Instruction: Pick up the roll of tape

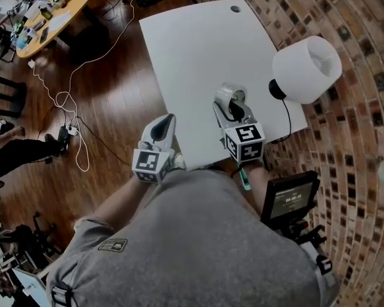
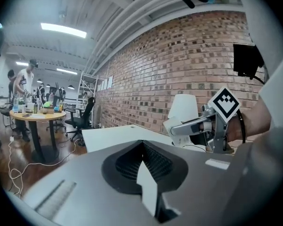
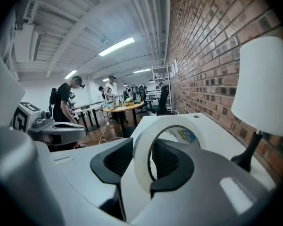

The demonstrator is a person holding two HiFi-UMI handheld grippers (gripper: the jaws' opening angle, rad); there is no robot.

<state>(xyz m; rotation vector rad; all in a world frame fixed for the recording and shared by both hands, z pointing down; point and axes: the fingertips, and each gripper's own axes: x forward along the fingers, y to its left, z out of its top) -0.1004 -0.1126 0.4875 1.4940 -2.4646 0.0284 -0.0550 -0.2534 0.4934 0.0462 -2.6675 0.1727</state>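
The roll of tape (image 1: 225, 94), a pale ring with a clear core, stands upright between the jaws of my right gripper (image 1: 233, 109), off the white table (image 1: 192, 50) over its near edge. In the right gripper view the tape (image 3: 140, 158) fills the gap and both pads of the right gripper (image 3: 148, 163) press on its sides. My left gripper (image 1: 162, 128) hangs off the table's near left edge, shut and empty. In the left gripper view its jaws (image 2: 144, 155) meet with nothing between them, and the right gripper (image 2: 198, 126) shows at the right.
A white lamp (image 1: 306, 69) with a black stem stands on the table's right side, next to the brick wall (image 1: 358, 18). A dark screen device (image 1: 288, 197) sits by the person's right. Cables (image 1: 64, 101) trail over the wooden floor towards a cluttered round table (image 1: 51, 8). People (image 3: 66, 102) stand far off.
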